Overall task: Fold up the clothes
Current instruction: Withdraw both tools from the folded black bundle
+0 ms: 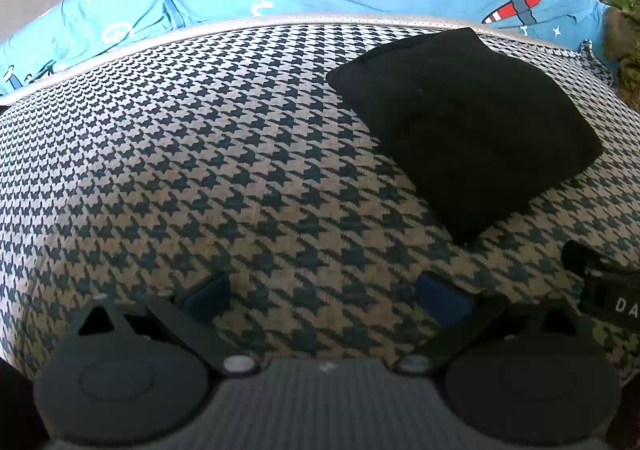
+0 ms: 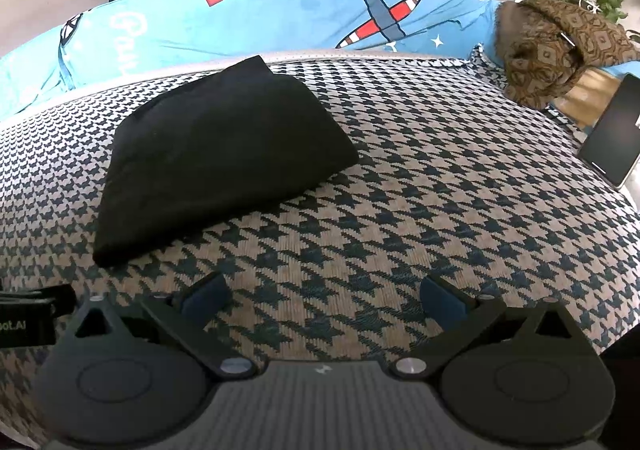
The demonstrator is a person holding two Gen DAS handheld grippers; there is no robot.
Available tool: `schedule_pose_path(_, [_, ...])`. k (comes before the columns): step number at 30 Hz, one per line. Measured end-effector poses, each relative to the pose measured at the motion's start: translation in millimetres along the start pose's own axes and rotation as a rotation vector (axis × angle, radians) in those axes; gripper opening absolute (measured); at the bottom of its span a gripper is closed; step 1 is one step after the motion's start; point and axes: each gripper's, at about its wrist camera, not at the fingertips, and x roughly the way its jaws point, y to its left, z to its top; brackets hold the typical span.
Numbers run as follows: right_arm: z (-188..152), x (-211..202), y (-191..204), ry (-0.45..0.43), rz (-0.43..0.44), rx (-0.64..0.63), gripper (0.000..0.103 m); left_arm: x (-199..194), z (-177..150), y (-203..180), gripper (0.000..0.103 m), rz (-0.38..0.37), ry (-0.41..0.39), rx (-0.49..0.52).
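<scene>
1. Left claw (image 1: 326,300): spread wide, nothing held, hovering low over the houndstooth cover (image 1: 200,170).
2. Right claw (image 2: 324,300): likewise spread wide and empty, hovering above the same cover (image 2: 440,190), near the left unit, whose edge shows at the frame side.
3. Black garment (image 1: 468,122): lying on the houndstooth cover, ahead and to the right of the left claw, ahead and to the left of the right claw (image 2: 216,154). Apart from both; no contact.
4. Condition of garment: compact block with straight edges and a thick near corner; judged already folded. Layer count not readable, fabric too dark to tell.
5. Surroundings: blue printed sheet (image 2: 280,14) behind the cover; brown patterned bundle (image 2: 560,46) at the far right; dark tablet (image 2: 612,130) leaning at the right edge.
6. Step in hand: judged a pause between garments, or a final check of the finished fold.
7. Next move, as judgement only: either a light squaring of the black garment's edges, or a reach toward the brown patterned bundle, possibly the next piece. Calls for wide-set claws lowered onto a fabric edge, closed on it alone, without dragging the cover beneath.
</scene>
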Motion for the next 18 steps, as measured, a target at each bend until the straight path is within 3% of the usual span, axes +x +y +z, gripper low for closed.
schedule_pose_path(18, [4.0,-0.1,-2.8,0.021,0.008,0.026,0.103,4.5,3.0,2.9,0.103,0.009,0.01,-0.018])
